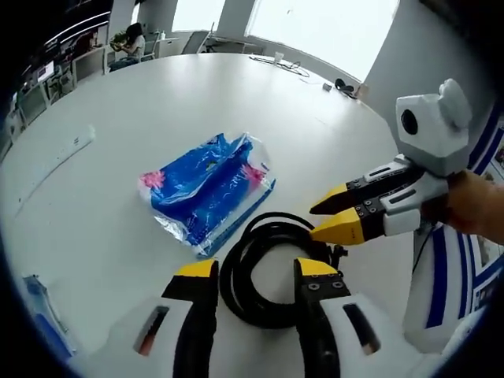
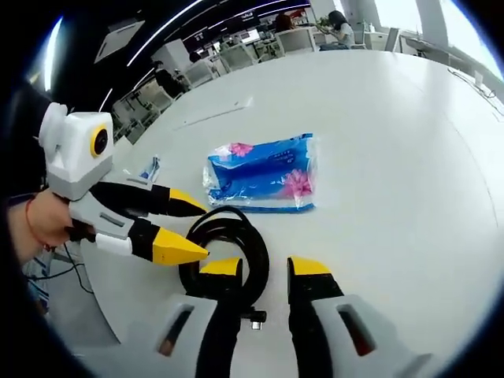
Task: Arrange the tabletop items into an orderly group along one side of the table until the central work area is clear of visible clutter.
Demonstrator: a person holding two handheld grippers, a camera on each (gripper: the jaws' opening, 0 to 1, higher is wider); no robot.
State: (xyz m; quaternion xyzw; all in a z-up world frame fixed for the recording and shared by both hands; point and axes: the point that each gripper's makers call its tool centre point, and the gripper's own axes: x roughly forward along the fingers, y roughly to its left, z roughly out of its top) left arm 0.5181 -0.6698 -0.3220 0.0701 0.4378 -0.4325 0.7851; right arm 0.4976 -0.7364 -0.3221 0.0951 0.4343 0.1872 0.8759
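Observation:
A coil of black cable lies on the white round table, just beyond the near edge. My left gripper is open, its yellow-tipped jaws standing either side of the coil. From the right, my right gripper comes in open, its tips at the coil's far side. A blue plastic tissue pack lies flat just behind the coil. In the right gripper view the coil sits before my open right gripper, with the left gripper at its left and the tissue pack beyond.
A small blue packet lies near the table edge at the left, also seen as the blue packet. A long white strip lies further out. Cables and small items sit at the far edge. A person sits at desks behind.

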